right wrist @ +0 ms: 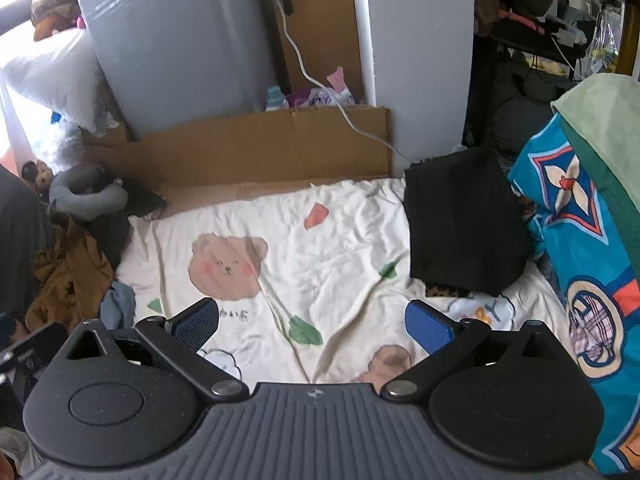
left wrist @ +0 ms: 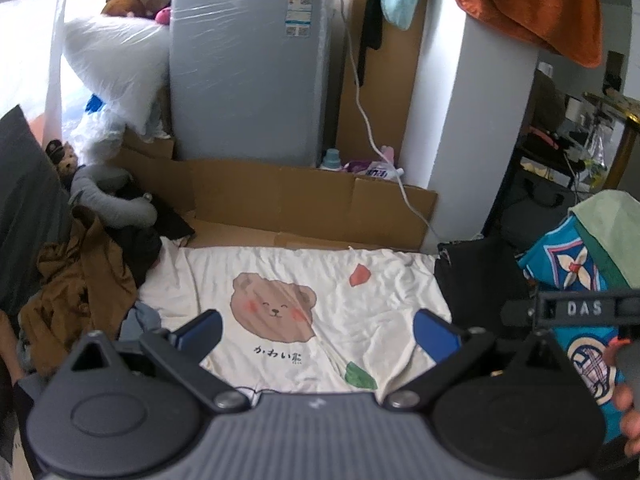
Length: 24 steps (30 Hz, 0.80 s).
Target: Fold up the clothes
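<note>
We see both grippers hovering over a cream sheet with a bear print (right wrist: 320,240), which lies spread and wrinkled on what looks like a bed, though the surface under it is hidden. The left gripper (left wrist: 316,332) has its blue pads (left wrist: 202,330) spread wide with nothing between them, above the bear face and a line of black lettering. The right gripper (right wrist: 312,322) is likewise spread wide and empty, its pads (right wrist: 428,326) over the near part of the sheet.

The clothes to be folded sit at the sides. A folded black garment (right wrist: 464,224) lies flat on the right part of the sheet, its near edge resting on a small patterned piece we cannot identify. At the left edge a heap of clothes (left wrist: 80,276), brown and dark, is piled against the sheet, with a grey neck pillow (left wrist: 108,196) behind it. On the right stands a blue patterned blanket (right wrist: 576,248) with a pale green cloth (right wrist: 604,120) on top.

Beyond the sheet lies flattened cardboard (right wrist: 256,152), and behind it a grey plastic-wrapped appliance (left wrist: 252,72). Part of the right gripper's body, marked DAS, shows at the right edge of the left wrist view.
</note>
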Motion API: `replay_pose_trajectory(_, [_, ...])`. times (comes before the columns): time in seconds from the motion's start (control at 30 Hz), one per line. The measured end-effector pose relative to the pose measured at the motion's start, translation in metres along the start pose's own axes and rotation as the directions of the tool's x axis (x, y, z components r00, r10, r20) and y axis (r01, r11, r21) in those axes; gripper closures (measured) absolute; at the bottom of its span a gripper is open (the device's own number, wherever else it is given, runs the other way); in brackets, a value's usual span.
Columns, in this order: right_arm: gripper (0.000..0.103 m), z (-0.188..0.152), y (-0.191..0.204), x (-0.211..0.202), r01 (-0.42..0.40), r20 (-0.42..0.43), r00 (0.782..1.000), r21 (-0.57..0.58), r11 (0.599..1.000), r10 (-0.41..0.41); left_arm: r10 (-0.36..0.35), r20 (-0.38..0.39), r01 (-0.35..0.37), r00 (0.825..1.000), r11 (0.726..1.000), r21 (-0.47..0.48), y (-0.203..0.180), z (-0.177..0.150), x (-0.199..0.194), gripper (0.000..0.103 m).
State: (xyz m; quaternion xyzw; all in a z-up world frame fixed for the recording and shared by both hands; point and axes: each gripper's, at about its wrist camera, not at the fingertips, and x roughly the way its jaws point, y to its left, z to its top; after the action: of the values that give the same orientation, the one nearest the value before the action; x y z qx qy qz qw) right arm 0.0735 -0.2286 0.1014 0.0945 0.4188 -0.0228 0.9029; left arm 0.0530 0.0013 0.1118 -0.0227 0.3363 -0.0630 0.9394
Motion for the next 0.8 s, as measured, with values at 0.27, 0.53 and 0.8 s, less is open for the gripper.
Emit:
replay_pose_trajectory(0.27, [0.001,-0.007,0.010,-0.007,-0.019,0.011,1.000,-0.032,0.999,0.020,-0.003,-0.001,0.003,1.000,0.999,-0.033,0.003,-0.010,-0.003,0.000])
replay_pose_trajectory(0.53, [0.001,-0.007,0.017,-0.023,-0.059,0.063,0.996,-0.061,0.996,0.063,0.003,-0.006,-0.003,1.000,0.999,-0.055,-0.002,-0.014,-0.005,0.000])
replay_pose_trajectory(0.8, [0.001,-0.015,0.025,-0.022,-0.082,0.021,0.996,-0.116,0.990,0.085,0.038,-0.056,-0.040,0.998,0.999,-0.035,-0.004,-0.028,-0.007,0.000])
